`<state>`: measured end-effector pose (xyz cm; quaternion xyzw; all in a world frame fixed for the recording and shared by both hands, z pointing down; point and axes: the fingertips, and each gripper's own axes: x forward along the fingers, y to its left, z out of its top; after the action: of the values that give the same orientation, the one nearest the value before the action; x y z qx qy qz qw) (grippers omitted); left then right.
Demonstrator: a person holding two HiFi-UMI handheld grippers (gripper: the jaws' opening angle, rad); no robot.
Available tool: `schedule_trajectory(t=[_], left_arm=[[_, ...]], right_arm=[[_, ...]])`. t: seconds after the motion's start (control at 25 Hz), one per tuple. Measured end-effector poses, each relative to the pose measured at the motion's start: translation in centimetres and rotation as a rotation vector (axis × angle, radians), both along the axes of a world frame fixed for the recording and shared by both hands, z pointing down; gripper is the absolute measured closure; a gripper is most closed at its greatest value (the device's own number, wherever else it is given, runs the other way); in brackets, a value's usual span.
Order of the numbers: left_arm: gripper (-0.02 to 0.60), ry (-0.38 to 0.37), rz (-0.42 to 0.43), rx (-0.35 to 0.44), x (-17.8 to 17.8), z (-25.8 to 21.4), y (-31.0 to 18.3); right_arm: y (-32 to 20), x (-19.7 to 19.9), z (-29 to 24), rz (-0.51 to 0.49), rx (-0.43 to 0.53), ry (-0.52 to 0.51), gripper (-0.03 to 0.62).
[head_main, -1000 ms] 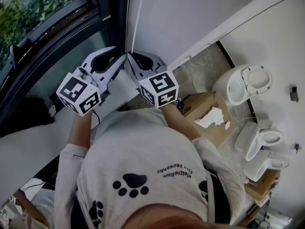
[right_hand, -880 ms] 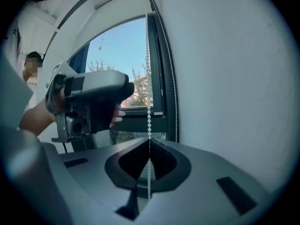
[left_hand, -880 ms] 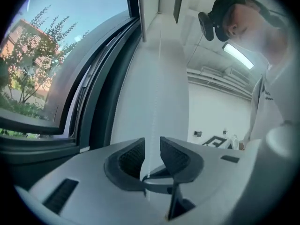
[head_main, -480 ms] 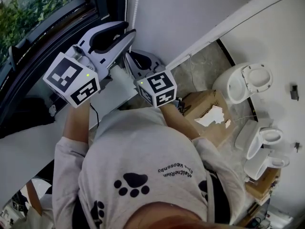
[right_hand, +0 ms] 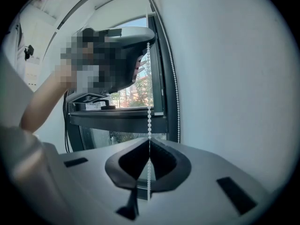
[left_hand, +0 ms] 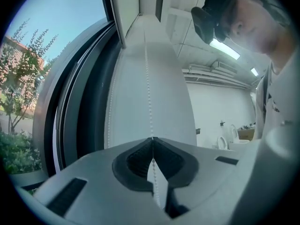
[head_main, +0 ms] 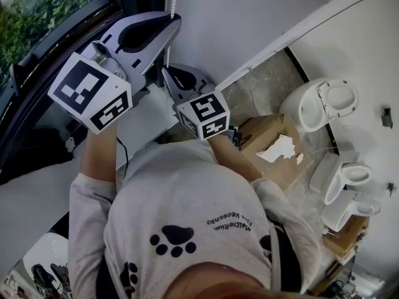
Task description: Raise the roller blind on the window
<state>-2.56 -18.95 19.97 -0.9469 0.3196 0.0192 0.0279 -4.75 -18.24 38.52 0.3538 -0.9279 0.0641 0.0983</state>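
Storeroom, with unfitted toilets [head_main: 327,104] beside a cardboard box [head_main: 269,134].

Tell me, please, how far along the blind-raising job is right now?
Done: right gripper is clamped on the bead chain. In hand: left gripper has just closed on the same chain higher up. Left: pulling the chain; how high the blind sits cannot be told.

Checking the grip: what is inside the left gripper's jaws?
The bead chain, pinched in the left gripper's just-closed jaws and showing above and below; the pinched beads themselves are covered.
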Motion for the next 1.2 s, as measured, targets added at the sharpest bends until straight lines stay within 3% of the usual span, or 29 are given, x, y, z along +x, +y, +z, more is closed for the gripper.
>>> schedule_trajectory(t=[0.72, 1.2], left_arm=[[0.569, 0.054, -0.031, -0.107, -0.1, 7.3, 0.4], [0.569, 0.043, -0.04, -0.21, 0.4, 14.0, 0.3]], right_arm=[[0.4, 0.9, 7.2, 0.045, -0.064, 0.061, 0.585], [0.9, 1.2, 14.0, 0.059, -0.202, 0.086, 0.585]])
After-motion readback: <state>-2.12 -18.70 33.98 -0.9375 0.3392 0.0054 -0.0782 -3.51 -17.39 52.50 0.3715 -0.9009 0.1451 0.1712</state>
